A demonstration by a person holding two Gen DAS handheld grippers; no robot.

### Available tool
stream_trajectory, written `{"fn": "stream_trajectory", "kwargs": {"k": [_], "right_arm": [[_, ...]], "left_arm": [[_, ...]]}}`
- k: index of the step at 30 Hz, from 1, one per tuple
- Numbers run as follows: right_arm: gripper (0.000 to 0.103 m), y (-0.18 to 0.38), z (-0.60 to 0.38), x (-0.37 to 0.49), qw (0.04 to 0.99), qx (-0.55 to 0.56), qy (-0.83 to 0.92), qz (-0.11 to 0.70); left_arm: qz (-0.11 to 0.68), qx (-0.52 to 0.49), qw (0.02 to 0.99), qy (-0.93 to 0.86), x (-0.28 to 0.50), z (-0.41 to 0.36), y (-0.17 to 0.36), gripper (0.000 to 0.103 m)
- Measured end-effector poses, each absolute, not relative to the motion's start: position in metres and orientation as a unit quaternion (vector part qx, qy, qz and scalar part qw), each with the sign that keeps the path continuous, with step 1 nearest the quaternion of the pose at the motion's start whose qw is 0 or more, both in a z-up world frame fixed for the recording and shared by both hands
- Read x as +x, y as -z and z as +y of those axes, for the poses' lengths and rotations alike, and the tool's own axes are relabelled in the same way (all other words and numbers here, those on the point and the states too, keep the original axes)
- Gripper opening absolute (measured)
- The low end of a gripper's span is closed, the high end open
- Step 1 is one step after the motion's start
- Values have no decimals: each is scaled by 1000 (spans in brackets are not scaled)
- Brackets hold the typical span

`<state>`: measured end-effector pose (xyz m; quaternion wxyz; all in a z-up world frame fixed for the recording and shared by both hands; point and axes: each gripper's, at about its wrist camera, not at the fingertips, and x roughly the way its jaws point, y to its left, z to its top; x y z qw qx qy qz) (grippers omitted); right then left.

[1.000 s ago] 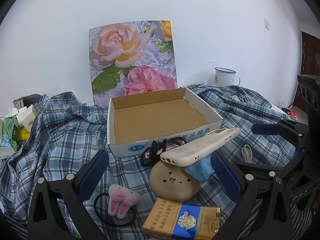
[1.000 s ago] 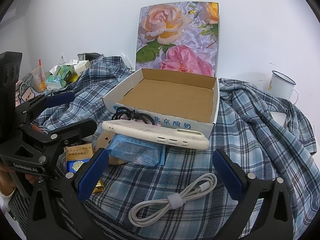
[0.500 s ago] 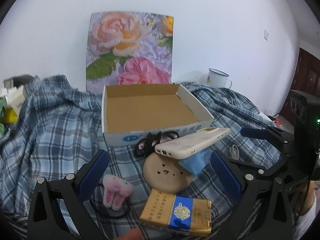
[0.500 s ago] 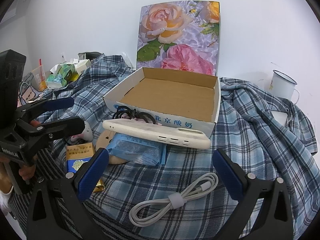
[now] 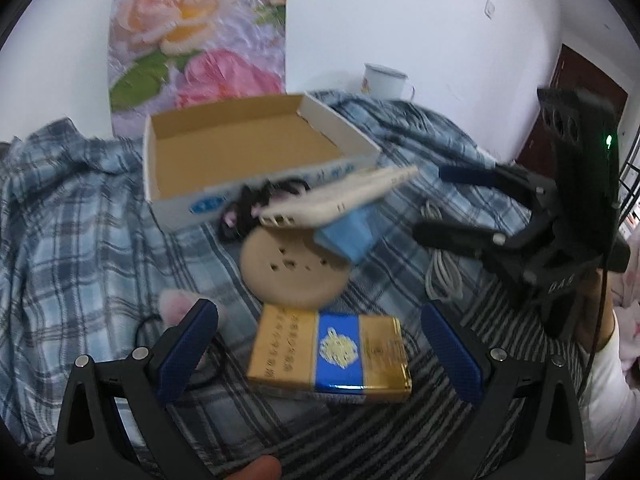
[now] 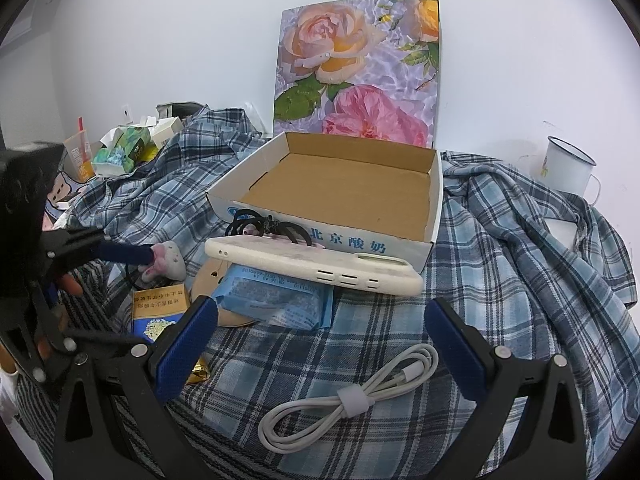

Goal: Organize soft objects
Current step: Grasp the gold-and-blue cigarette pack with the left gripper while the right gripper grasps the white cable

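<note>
Pink plush toy (image 6: 166, 260) is lying beside the cigarette pack (image 5: 328, 354), touching the left gripper (image 5: 320, 344)'s wide-open finger; right gripper (image 6: 320, 332) is hovering open, empty. Risk: jaws snagging the black cord under it, dragging the pack.

Against the white wall behind my work stands a rose-print board (image 6: 356, 72), upright just behind the box. To my right a white enamel mug (image 6: 568, 166) sits at the edge of the plaid cloth. Far to my left lie a green tissue pack (image 6: 120, 154) and an orange-labelled cup (image 6: 78, 152), close together. A dark door (image 5: 580, 100) shows beyond.
</note>
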<state>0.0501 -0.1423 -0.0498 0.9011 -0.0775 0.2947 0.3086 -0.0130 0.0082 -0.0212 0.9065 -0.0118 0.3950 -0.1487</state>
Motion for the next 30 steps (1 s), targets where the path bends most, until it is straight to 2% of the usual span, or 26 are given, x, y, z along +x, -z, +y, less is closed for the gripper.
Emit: {"fn": "stream_trajectory", "kwargs": {"k": [7, 15, 16, 18, 22, 26, 30], "right_arm": [[103, 54, -140, 52, 895, -75, -316, 307], [103, 54, -152, 62, 883, -22, -337, 325], [103, 53, -151, 60, 886, -27, -334, 320], [103, 50, -151, 54, 891, -33, -334, 305], [103, 43, -162, 50, 905, -16, -316, 284], [103, 43, -169, 58, 899, 3, -316, 304], [103, 46, -160, 59, 886, -65, -315, 333]], "left_arm": [[430, 9, 889, 155, -9, -2, 36, 103], [450, 28, 880, 151, -6, -8, 46, 103], [452, 32, 879, 150, -6, -9, 47, 101], [454, 35, 877, 151, -5, -10, 48, 88], [461, 39, 874, 149, -2, -11, 52, 88], [455, 41, 876, 155, -3, -11, 51, 88], [454, 37, 877, 157, -2, -10, 50, 88]]}}
